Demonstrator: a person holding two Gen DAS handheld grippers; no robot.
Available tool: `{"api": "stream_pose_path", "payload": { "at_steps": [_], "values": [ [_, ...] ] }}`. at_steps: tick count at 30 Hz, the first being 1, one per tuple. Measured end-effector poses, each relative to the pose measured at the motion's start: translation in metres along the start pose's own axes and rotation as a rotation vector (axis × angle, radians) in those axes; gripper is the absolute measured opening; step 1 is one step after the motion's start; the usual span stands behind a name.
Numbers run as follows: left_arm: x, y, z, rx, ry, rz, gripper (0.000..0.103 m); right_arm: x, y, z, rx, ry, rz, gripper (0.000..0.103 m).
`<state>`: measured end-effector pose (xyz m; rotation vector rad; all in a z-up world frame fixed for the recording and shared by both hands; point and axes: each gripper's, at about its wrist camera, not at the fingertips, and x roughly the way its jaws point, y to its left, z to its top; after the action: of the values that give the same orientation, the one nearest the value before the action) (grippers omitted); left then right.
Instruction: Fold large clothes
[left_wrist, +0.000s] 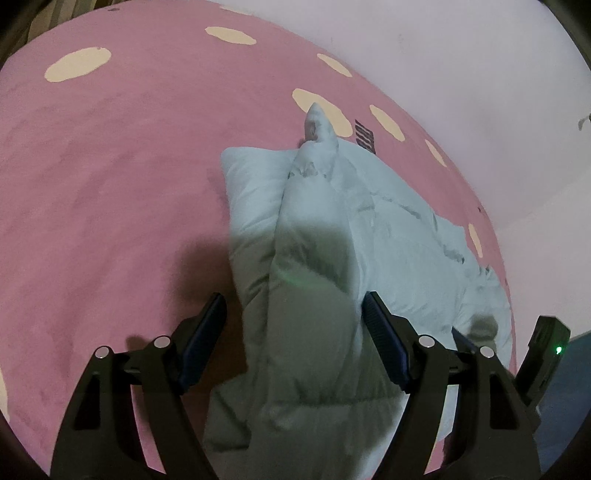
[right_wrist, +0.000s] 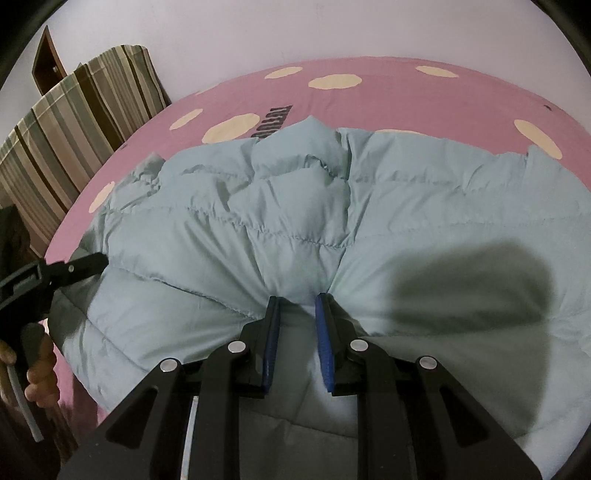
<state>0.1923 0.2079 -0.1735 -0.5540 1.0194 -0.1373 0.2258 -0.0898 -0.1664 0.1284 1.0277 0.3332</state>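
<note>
Left wrist view: one pale blue quilted jacket lies on one pink bed cover scattered with cream oval spots; six spots show here. One sleeve is folded lengthwise over the body of the jacket and runs toward the camera, its cuff end pointing away. The left gripper hangs over that sleeve with its jaws spread wide, one blue-padded finger on each side of it; the right-hand pad looks to be at the fabric's edge, the other stands clear above the cover, so nothing is clamped. At the right edge one dark device with a small green light shows.

From the right wrist view the same jacket spreads across most of the cover, with eight or so spots visible around it and a patch of dark lettering partly hidden behind the jacket's far edge. The right gripper is clenched on a puffed fold of the jacket, fabric bulging between its two blue pads. The other gripper enters from the left, held by a hand.

The room has plain pale walls. One striped cushion or headboard stands at the bed's left end, and one brown wooden piece is behind it.
</note>
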Motion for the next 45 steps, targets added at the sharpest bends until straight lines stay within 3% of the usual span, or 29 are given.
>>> {"api": "stream_pose_path", "payload": {
  "at_steps": [7,9,12,15,18,27,45],
  "values": [
    [0.010,0.000,0.003,-0.011,0.031,0.003,0.072,0.000,0.001,-0.001,-0.001,0.000,-0.002,0.020],
    [0.011,-0.003,0.001,0.005,0.039,-0.015,0.049,0.001,0.001,-0.001,-0.001,-0.002,-0.003,0.020],
    [0.014,-0.005,0.000,-0.011,0.055,-0.045,0.033,0.002,0.003,0.000,-0.001,-0.002,-0.006,0.020],
    [0.008,-0.013,0.000,0.000,0.043,-0.045,0.021,0.001,0.002,-0.001,-0.001,-0.003,-0.006,0.020],
    [-0.003,-0.023,0.000,0.012,0.020,-0.038,0.016,0.002,0.002,0.000,0.001,-0.001,-0.006,0.020],
    [-0.033,-0.074,-0.003,0.139,-0.053,0.010,0.015,0.002,0.003,-0.002,0.000,-0.005,-0.013,0.020],
    [-0.032,-0.093,-0.009,0.159,-0.064,0.019,0.015,0.001,0.006,-0.003,-0.006,-0.014,-0.028,0.020]
  ]
}}
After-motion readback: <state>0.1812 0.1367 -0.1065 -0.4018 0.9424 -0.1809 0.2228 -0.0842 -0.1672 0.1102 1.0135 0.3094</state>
